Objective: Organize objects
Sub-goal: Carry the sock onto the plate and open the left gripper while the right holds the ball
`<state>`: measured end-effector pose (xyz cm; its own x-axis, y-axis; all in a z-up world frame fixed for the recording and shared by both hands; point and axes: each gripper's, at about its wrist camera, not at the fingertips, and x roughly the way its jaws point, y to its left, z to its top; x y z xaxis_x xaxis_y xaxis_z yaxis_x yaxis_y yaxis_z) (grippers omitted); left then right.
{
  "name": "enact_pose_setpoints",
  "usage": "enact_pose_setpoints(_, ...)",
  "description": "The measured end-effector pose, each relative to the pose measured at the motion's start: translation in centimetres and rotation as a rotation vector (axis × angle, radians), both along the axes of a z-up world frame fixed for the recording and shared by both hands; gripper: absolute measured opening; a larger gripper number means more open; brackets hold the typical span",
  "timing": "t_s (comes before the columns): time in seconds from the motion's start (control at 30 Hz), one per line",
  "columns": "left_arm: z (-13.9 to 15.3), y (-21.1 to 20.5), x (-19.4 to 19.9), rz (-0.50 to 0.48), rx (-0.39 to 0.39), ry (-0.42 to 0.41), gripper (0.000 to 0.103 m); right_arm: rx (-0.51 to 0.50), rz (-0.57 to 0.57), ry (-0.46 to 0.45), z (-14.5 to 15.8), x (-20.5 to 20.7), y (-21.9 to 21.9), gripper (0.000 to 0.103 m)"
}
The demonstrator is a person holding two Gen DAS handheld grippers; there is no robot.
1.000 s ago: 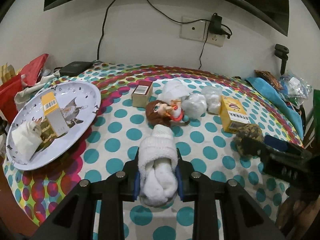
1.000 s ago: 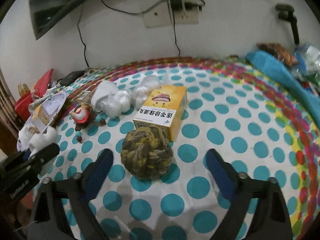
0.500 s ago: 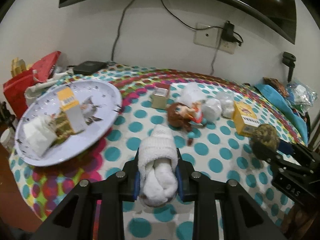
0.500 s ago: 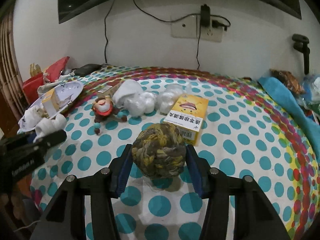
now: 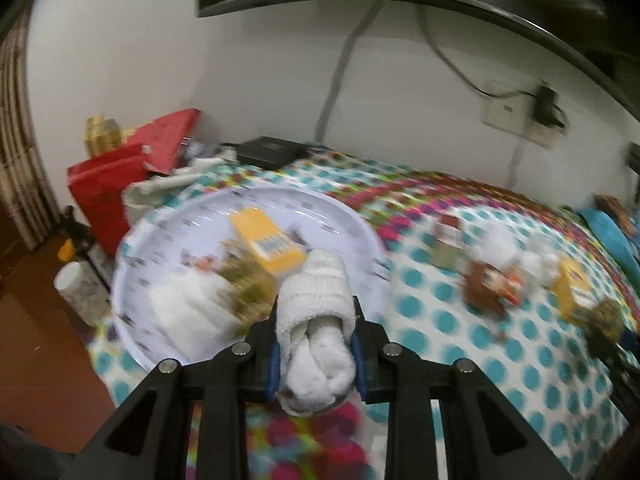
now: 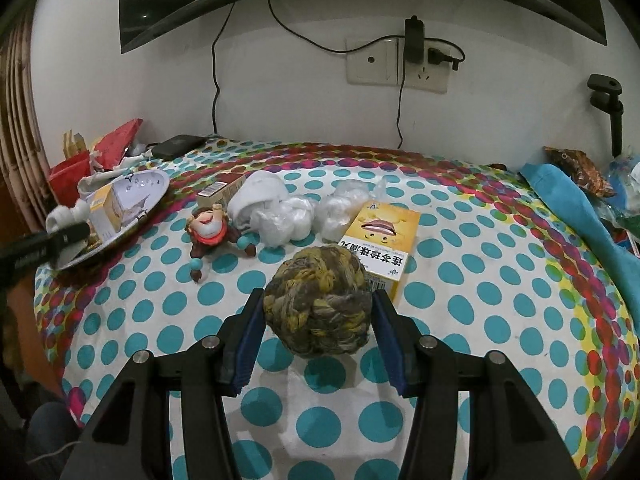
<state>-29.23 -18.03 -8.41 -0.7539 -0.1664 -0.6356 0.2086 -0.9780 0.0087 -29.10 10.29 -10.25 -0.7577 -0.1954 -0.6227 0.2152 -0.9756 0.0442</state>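
A rolled white sock (image 5: 316, 332) is pinched between the blue pads of the left gripper (image 5: 316, 354), whose jaws are closed tight against its sides. The sock is held above the near rim of a white plate (image 5: 344, 216), which lies at ten o'clock from the gripper. On the plate a yellow box (image 5: 268, 240) is seen at its centre, with a white bundle (image 5: 188, 308) at about seven o'clock of it; this view is smeared by motion, so the bundle is perhaps another sock.

A ball (image 6: 316, 300) of yellow and brown braided rope is clamped by the right gripper (image 6: 316, 312), a pad being pressed against each flank. The ball appears to be held clear of the dotted cloth (image 6: 480, 320), with a shadow thrown below it. Just beyond the ball, at one o'clock, a yellow carton (image 6: 380, 240) lies flat. At eleven o'clock a doll (image 6: 212, 228) is lying on the cloth, and beside it, at twelve o'clock, a white cap (image 6: 260, 192) and crumpled clear bags (image 6: 320, 212) are grouped together, touching. A small box (image 6: 220, 192) is set behind the doll. In the right view, the plate (image 6: 148, 188) is seen at ten o'clock, near the cloth's edge.
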Motion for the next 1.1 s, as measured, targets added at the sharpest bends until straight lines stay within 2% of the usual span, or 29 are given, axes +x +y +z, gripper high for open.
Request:
enact_pose_setpoints(0.27, 0.9, -6.1, -3.0, 0.148, -0.048, -0.022, 0.028, -0.033, -0.008, -0.025, -0.1, 0.0, 0.6, 0.049)
enact_pose_setpoints(0.6, -0.9, -8.1, -5.2, 0.199, -0.067, -0.086, 0.028, -0.015, 0.001, -0.043, -0.2, -0.2, 0.3, 0.049)
enact_pose_setpoints(0.7, -1.1, -8.6, -5.9, 0.195, -0.043, -0.097, 0.035, -0.011, 0.005, -0.043, -0.2, -0.1, 0.2, 0.049)
enact_pose_setpoints(0.77, -1.2, -8.7, -6.2, 0.203, -0.050, -0.103, 0.047, -0.007, 0.006, -0.041, -0.2, -0.1, 0.1, 0.049)
enact_pose_setpoints(0.9, -1.1, -8.9, -5.6, 0.201, -0.022, -0.084, 0.048, 0.005, 0.011, -0.043, -0.2, -0.2, -0.1, 0.049)
enact_pose_setpoints(1.0, -0.8, -8.7, -4.5, 0.198, -0.019, -0.056, 0.053, 0.021, 0.013, -0.039, 0.0, -0.2, -0.4, 0.049)
enact_pose_setpoints(1.07, -0.6, -8.6, -3.9, 0.200, -0.021, -0.043, 0.071, 0.016, 0.021, -0.035, 0.3, -0.3, -0.7, 0.049)
enact_pose_setpoints(1.1, -0.5, -8.4, -3.6, 0.197, -0.024, -0.037, 0.075, 0.015, 0.026, -0.032, 0.6, -0.3, -1.1, 0.049)
